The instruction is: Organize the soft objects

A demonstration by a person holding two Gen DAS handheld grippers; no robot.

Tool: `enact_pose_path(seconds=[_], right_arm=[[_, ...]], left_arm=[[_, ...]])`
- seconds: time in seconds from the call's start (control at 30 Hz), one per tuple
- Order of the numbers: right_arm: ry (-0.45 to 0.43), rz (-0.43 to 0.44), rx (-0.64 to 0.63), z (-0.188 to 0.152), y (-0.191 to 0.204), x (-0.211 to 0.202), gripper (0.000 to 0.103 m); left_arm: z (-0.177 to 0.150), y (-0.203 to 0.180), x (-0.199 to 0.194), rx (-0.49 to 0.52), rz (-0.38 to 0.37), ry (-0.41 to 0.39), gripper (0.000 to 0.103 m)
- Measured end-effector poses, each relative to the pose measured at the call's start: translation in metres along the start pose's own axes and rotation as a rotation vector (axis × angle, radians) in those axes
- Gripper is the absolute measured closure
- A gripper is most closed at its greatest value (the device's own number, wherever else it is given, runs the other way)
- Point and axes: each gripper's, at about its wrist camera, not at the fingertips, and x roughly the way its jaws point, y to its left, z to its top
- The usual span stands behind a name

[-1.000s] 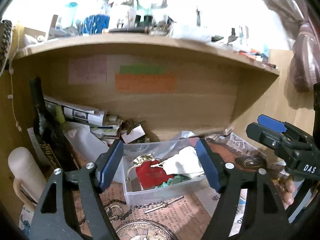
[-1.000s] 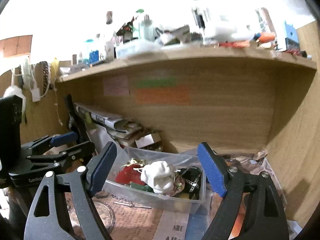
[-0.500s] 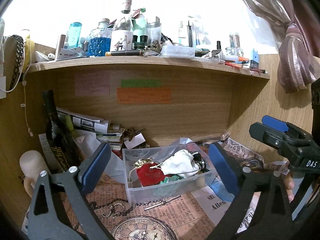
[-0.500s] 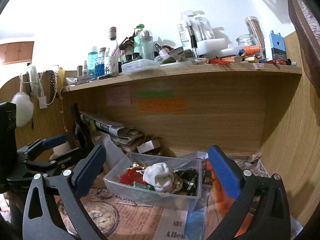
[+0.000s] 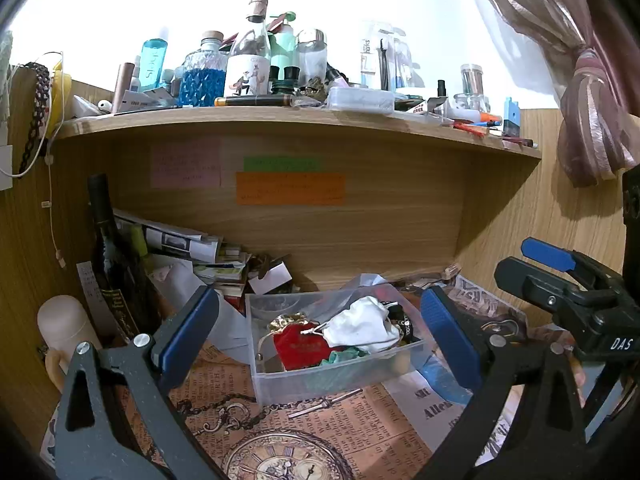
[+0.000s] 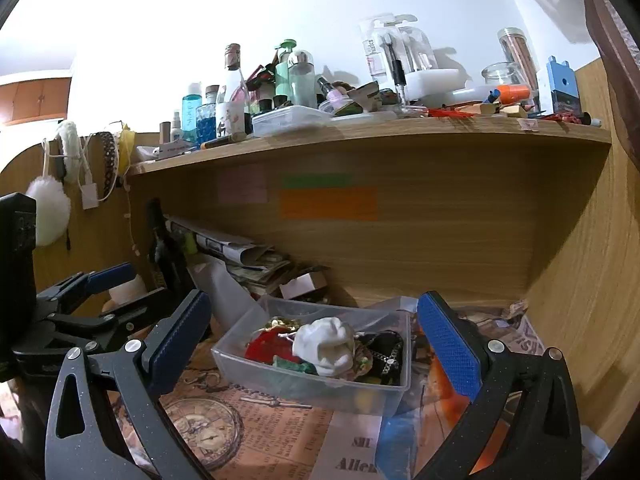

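A clear plastic bin (image 5: 332, 380) stands on the desk under the shelf. It holds a white cloth pouch (image 5: 360, 328), a red velvet pouch (image 5: 300, 346), a gold pouch (image 5: 286, 322) and a green scrap (image 5: 344, 356). My left gripper (image 5: 316, 320) is open in front of the bin, and nothing sits between its blue pads. My right gripper (image 6: 314, 320) is open too and faces the same bin (image 6: 304, 388) from the right. There the white pouch (image 6: 326, 340) lies on top, beside a black studded strap (image 6: 386, 352). Neither gripper touches the bin.
A dark bottle (image 5: 108, 248) and a pile of papers (image 5: 180, 240) fill the back left corner, with a beige flask (image 5: 64, 328) nearer. The shelf (image 5: 280, 120) above is crowded with bottles. A wooden side wall (image 6: 580, 280) closes the right. Clock-printed paper (image 5: 280, 460) covers the desk.
Both grippers' jaws have spread wider apart. The left gripper has drawn back a little from the bin, which has not moved.
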Motion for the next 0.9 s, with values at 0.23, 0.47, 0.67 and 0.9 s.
enact_pose_path(seconds=[0.23,0.47,0.67,0.9], right_arm=[[0.005,0.003,-0.002,0.0000,0.0020,0.0014,0.000],[0.008,0.006,-0.003,-0.0010,0.0043,0.0016,0.000],[0.012,0.008,-0.006,-0.0016,0.0061,0.0032,0.000],[0.012,0.008,-0.006,-0.0014,0.0062,0.0030,0.000]], left_arm=[[-0.0012,0.0010,0.0006,-0.005,0.006,0.004,0.000],[-0.0020,-0.0004,0.0001,-0.005,0.015,0.003,0.000],[-0.0029,0.0007,0.0000,-0.005,0.016,0.004,0.000],[-0.0034,0.0004,-0.0002,-0.005,0.019,0.004,0.000]])
